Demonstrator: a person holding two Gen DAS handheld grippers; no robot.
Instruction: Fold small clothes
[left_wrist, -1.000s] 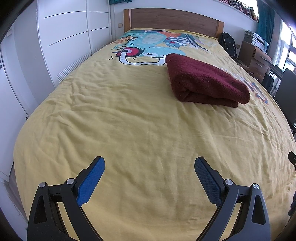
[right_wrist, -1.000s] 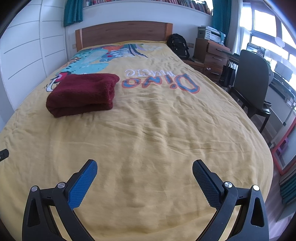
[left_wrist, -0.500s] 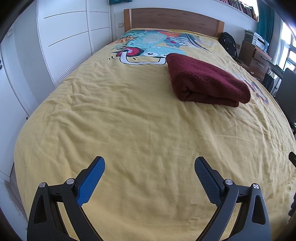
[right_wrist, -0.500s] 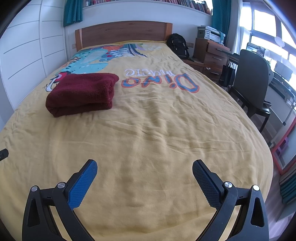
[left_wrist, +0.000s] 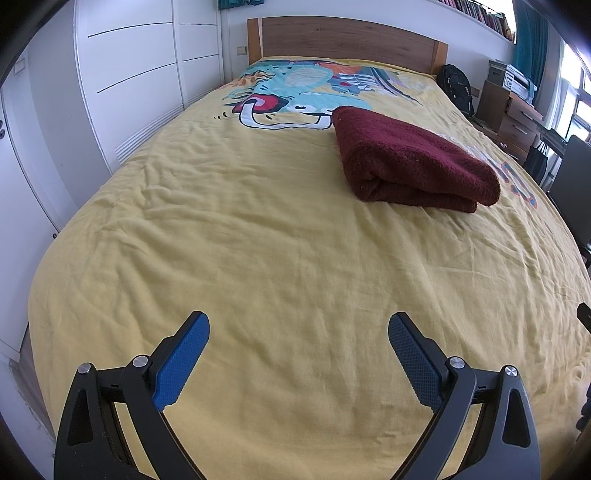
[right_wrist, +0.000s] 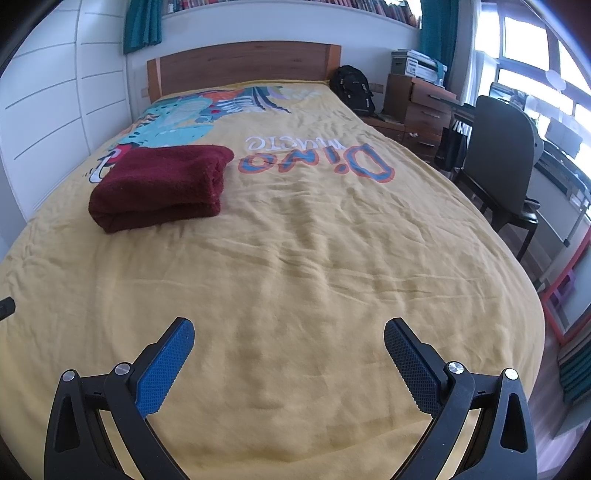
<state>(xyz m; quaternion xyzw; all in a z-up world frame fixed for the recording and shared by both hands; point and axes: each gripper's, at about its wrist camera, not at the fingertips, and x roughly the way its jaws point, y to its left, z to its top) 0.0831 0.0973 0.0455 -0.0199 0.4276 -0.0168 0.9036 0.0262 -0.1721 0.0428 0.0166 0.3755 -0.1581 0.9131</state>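
Nothing much has moved since 1 s ago: both views look almost the same, towel only a hair lower in the left wrist frame. Left gripper (left_wrist: 298, 325) hangs over the yellow bedspread (left_wrist: 258, 258) at the bottom of its frame, jaws spread wide, nothing btwn the blue pads. Right gripper (right_wrist: 289, 330) same story at the bottom of its frame, spread wide and empty.

Dark red towel (left_wrist: 413, 162), folded into a thick bundle, lies upper right of centre in the left view; in the right view it's upper left (right_wrist: 162, 184), well apart from both grippers. Its far end touches the cartoon print (left_wrist: 295, 96) on the bedspread, and the "Dino" lettering (right_wrist: 317, 158) sits just beside it.

I see a wooden headboard (right_wrist: 240, 62) at top centre, white wardrobe doors (left_wrist: 129, 74) on the left, a black backpack (right_wrist: 352, 88), wooden drawers (right_wrist: 424, 107) and a dark chair (right_wrist: 506, 155) at upper right.
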